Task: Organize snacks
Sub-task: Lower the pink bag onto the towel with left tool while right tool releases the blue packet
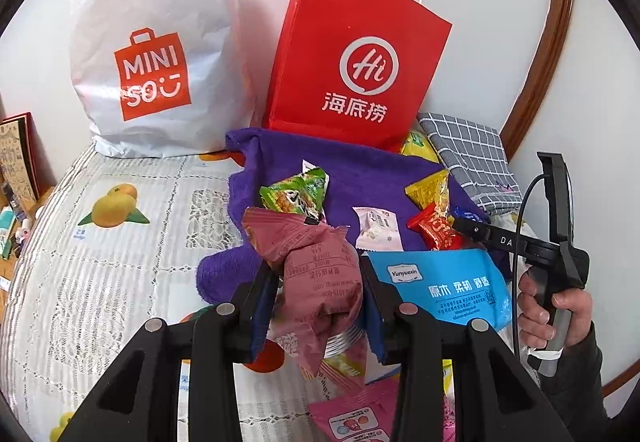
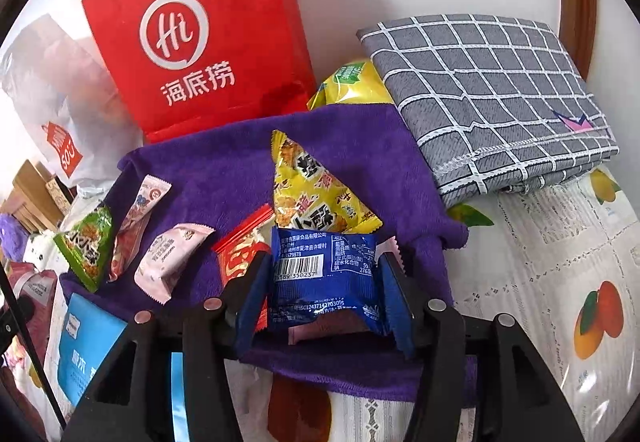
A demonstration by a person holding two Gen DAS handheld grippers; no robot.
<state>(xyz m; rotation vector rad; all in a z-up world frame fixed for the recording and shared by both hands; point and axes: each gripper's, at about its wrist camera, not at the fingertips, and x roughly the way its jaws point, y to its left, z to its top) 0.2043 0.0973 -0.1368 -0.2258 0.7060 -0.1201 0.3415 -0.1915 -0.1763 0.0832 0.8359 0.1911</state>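
Note:
My left gripper (image 1: 318, 274) is shut on a dusty pink snack packet (image 1: 316, 266) and holds it above the table's near edge. My right gripper (image 2: 324, 274) is shut on a dark blue snack packet (image 2: 326, 274) over the purple towel (image 2: 224, 161). On the towel lie a green packet (image 1: 298, 193), a pale pink packet (image 1: 376, 228), a red packet (image 1: 436, 230) and a yellow packet (image 2: 312, 189). The right gripper also shows in the left wrist view (image 1: 472, 226), at the right.
A red paper bag (image 1: 356, 57) and a white Miniso plastic bag (image 1: 156, 53) stand at the back against the wall. A folded grey checked cloth (image 2: 492, 97) lies at the right. A blue tissue pack (image 1: 444, 286) lies near the towel's front.

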